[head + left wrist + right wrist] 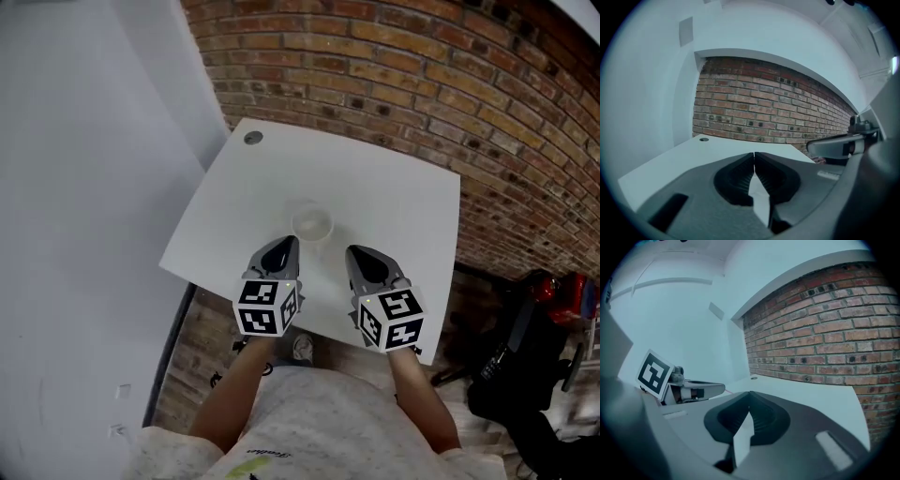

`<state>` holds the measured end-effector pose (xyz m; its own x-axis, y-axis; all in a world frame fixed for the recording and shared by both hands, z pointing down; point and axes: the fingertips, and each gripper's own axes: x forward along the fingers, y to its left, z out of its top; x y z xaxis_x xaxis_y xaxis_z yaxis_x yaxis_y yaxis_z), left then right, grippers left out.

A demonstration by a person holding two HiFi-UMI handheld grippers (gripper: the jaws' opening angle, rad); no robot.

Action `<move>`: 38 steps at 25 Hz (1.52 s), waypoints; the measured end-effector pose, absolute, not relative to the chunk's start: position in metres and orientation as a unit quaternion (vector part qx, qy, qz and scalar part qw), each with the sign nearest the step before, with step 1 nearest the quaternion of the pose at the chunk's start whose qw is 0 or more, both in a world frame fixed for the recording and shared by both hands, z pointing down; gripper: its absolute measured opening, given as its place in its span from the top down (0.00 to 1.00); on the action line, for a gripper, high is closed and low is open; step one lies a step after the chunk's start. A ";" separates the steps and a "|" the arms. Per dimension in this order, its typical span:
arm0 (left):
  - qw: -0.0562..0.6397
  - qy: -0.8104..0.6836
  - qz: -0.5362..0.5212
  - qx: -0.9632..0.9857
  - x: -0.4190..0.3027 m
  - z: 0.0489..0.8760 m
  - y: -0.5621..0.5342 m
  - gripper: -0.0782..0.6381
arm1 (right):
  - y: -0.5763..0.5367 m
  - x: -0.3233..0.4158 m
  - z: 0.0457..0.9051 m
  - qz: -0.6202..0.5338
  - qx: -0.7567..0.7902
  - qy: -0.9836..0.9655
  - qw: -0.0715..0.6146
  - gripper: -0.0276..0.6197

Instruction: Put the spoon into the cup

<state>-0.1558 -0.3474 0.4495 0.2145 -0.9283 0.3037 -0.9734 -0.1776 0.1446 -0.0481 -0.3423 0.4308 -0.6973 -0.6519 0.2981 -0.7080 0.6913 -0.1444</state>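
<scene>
Forearms [251, 373] over the white bench [375, 187], a person holds the left tool [287, 242] and right tool [357, 251], both closed and empty, near the clear cup [311, 223]; with no spoon visible, finding and gripping it likely comes first.

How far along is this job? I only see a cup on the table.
Nothing looks done: the clear cup stands on the white table, with no spoon visible in it or nearby. Nothing is in hand: the left gripper and right gripper hover before the cup, jaws together, empty. Fetching and placing the spoon remain.
</scene>
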 end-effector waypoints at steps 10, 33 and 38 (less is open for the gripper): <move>0.177 -0.585 0.100 0.785 -0.168 0.480 -0.384 0.88 | -0.371 -0.067 0.444 0.139 0.402 -0.897 0.118 0.95; 0.206 -0.541 0.122 0.806 -0.176 0.509 -0.413 0.78 | -0.399 -0.084 0.463 0.166 0.429 -0.879 0.124 0.95; 0.211 -0.542 0.119 0.805 -0.176 0.510 -0.410 0.73 | -0.396 -0.085 0.464 0.167 0.426 -0.880 0.126 0.95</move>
<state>-0.1762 -0.4096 0.5104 0.3848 -0.8218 0.4202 -0.9223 -0.3239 0.2111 -0.0847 -0.3965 0.4640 -0.6060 -0.7076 0.3633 -0.7915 0.5817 -0.1874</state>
